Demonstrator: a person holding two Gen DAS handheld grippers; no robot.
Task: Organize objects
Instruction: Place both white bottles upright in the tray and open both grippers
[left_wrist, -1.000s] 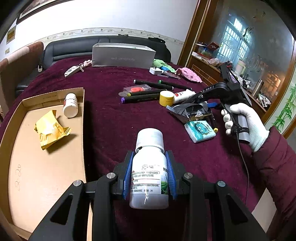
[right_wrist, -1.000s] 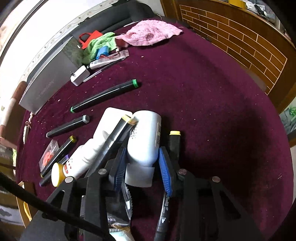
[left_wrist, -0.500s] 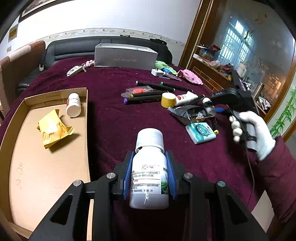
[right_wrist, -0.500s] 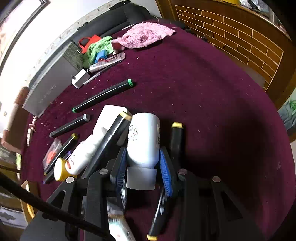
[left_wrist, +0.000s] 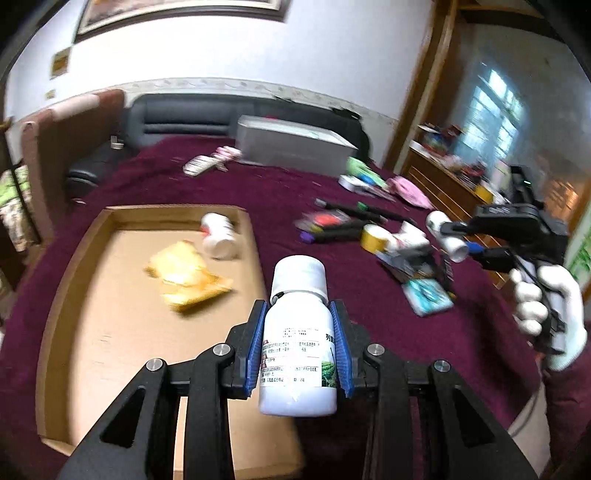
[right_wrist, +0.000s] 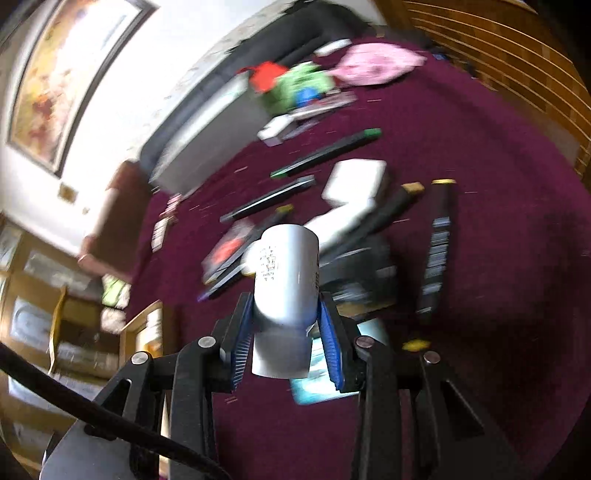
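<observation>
Left wrist view: the cardboard tray (left_wrist: 70, 295) has shifted closer under the left gripper (left_wrist: 298, 349), which clamps a white labelled bottle (left_wrist: 298, 354) upright, probably for depositing.

Right wrist view: the right gripper (right_wrist: 286, 332) grasps a second white bottle (right_wrist: 286, 277), lifted clear of the marker pile (right_wrist: 369, 206).

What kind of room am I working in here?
Probably a home living or dining room: a dark leather sofa behind the cloth-covered table, a framed painting on the wall, and a wooden sideboard.

White glove (left_wrist: 550, 310), maroon sleeve (left_wrist: 569, 402)
</observation>
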